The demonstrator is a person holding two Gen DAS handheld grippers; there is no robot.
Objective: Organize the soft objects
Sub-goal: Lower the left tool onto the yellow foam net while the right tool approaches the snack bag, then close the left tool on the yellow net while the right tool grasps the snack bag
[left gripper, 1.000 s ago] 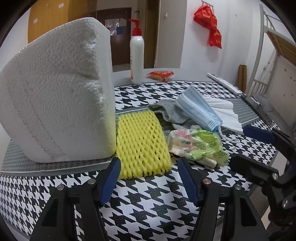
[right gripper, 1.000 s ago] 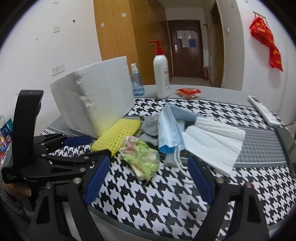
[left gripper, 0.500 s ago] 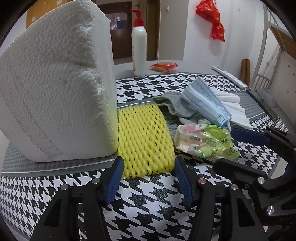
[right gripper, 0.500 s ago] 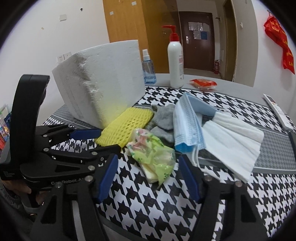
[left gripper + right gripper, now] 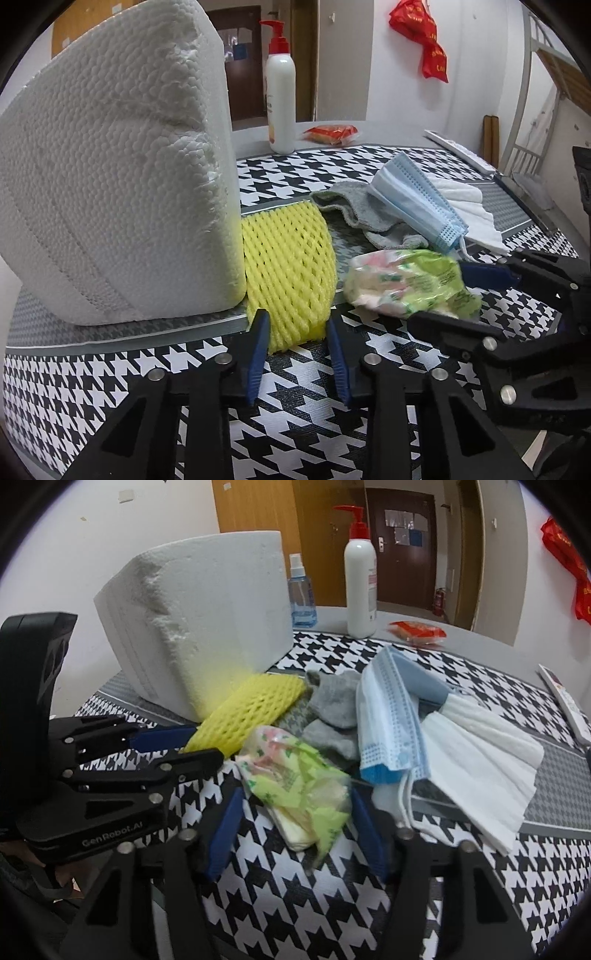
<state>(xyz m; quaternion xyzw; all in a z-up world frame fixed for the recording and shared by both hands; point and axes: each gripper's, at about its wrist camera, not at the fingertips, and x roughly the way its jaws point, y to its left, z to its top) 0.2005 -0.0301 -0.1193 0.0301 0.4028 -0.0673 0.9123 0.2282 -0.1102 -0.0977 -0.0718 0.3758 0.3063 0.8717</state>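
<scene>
A yellow foam net (image 5: 288, 266) lies against a big white foam block (image 5: 110, 184) on the houndstooth table. My left gripper (image 5: 296, 319) is closing, and its blue pads squeeze the net's near end, which bulges upward. A green tissue packet (image 5: 295, 786) lies just right of the net (image 5: 247, 709). My right gripper (image 5: 297, 794) is closing around the packet. The packet sits between the pads, and a sliver of table still shows at the left pad. Behind it lie a grey sock (image 5: 332, 709), blue face masks (image 5: 388, 716) and a white mask (image 5: 480, 757).
A white pump bottle (image 5: 360, 579), a small spray bottle (image 5: 301, 594) and a red packet (image 5: 415, 631) stand at the table's far side. A remote (image 5: 565, 705) lies at the right edge. The foam block (image 5: 207, 620) walls off the left. A door and a hanging red decoration are behind.
Both grippers have narrowed. The left jaws came in onto the net's near end, which now bunches up. The right gripper moved forward until the tissue packet sits between its fingers.
</scene>
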